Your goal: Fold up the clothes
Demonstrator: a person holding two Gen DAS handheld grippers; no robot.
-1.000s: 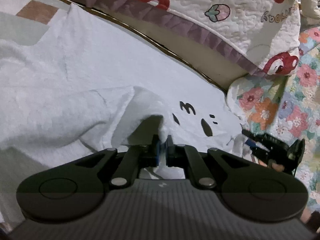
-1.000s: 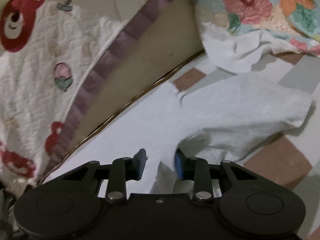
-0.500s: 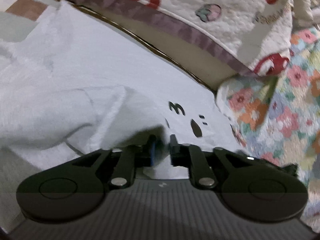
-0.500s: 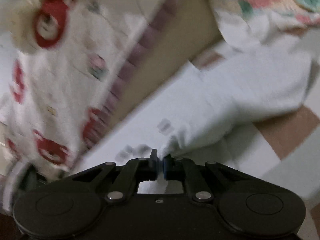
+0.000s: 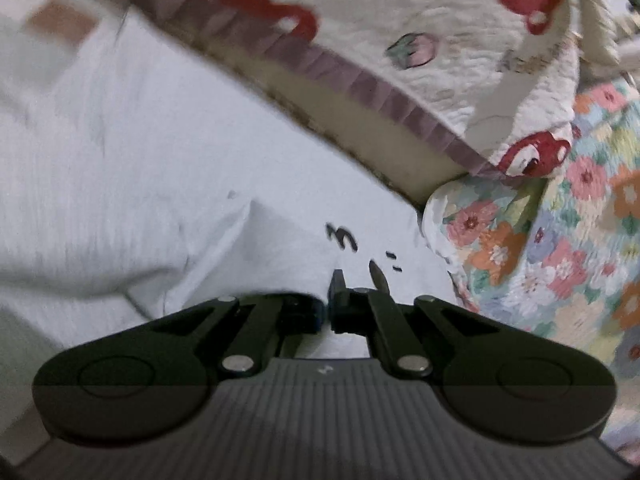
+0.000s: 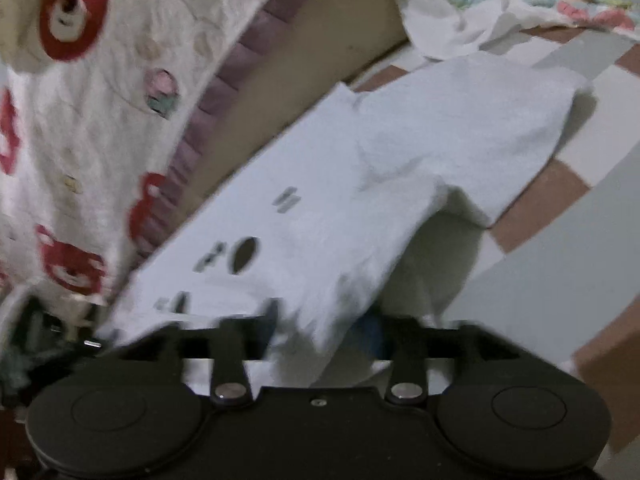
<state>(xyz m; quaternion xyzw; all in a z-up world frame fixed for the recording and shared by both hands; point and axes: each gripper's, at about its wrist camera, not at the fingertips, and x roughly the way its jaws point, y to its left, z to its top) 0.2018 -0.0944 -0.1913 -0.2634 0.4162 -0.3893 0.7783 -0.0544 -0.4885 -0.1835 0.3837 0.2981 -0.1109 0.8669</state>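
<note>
A white T-shirt (image 5: 168, 168) with black printed marks (image 5: 342, 236) lies spread on the bed. My left gripper (image 5: 329, 304) is shut on a fold of it, and cloth drapes over its left finger. In the right wrist view the same T-shirt (image 6: 400, 168) runs diagonally, one sleeve (image 6: 500, 128) reaching toward the upper right. My right gripper (image 6: 324, 328) has its jaws opening. A raised edge of the shirt hangs loose between them, and the pads stand apart from it.
A cream quilt with red bears and a purple border (image 5: 400, 32) lies along the shirt's far edge. A floral quilt (image 5: 560, 240) is to the right. The bedsheet has brown and grey squares (image 6: 560, 200). Another white cloth (image 6: 440, 28) lies beyond the sleeve.
My right gripper closed on the shirt's edge, slid sideways along it, then opened wide with the cloth still between the jaws. The left gripper opened slightly and shut again on the fold.
</note>
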